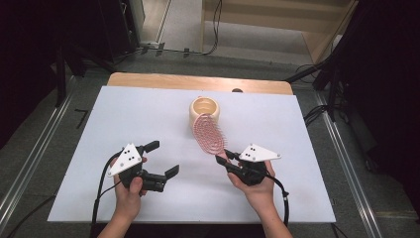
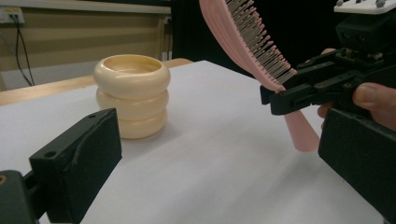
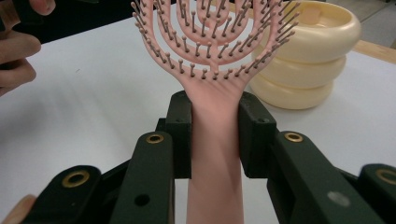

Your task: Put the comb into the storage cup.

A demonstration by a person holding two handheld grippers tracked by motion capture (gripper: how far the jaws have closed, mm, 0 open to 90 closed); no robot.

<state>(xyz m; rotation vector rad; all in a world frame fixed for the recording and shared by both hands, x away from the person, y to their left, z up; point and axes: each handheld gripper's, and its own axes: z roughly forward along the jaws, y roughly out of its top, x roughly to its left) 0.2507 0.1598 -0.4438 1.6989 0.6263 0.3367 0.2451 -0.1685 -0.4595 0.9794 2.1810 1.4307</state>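
Nearest you, your left gripper (image 1: pixel 157 159) sits low over the white counter (image 1: pixel 124 119), its 2 jaws spread wide with nothing between them. Bare white surface lies around it, out to the counter's left edge and the near edge by your forearms.

Beside it, your right gripper (image 1: pixel 221 156) has its jaws pinching the handle of the pink hairbrush (image 1: pixel 208 133). In the right gripper view the 2 pads press on either side of the handle just below the head, and the bristles (image 3: pixel 205 42) face that camera. The brush is lifted off the counter, tilted, its head reaching away from you.

Just past the brush head stands the cream ringed holder (image 1: pixel 204 112), 3 stacked rolls with an open top, upright on the counter. In the high view the brush head overlaps its near rim; whether they touch, you cannot tell.

Beyond the holder the white sheet ends and a wooden strip (image 1: pixel 198 82) runs along the far edge. To the right of your right hand the counter is open up to its right edge.
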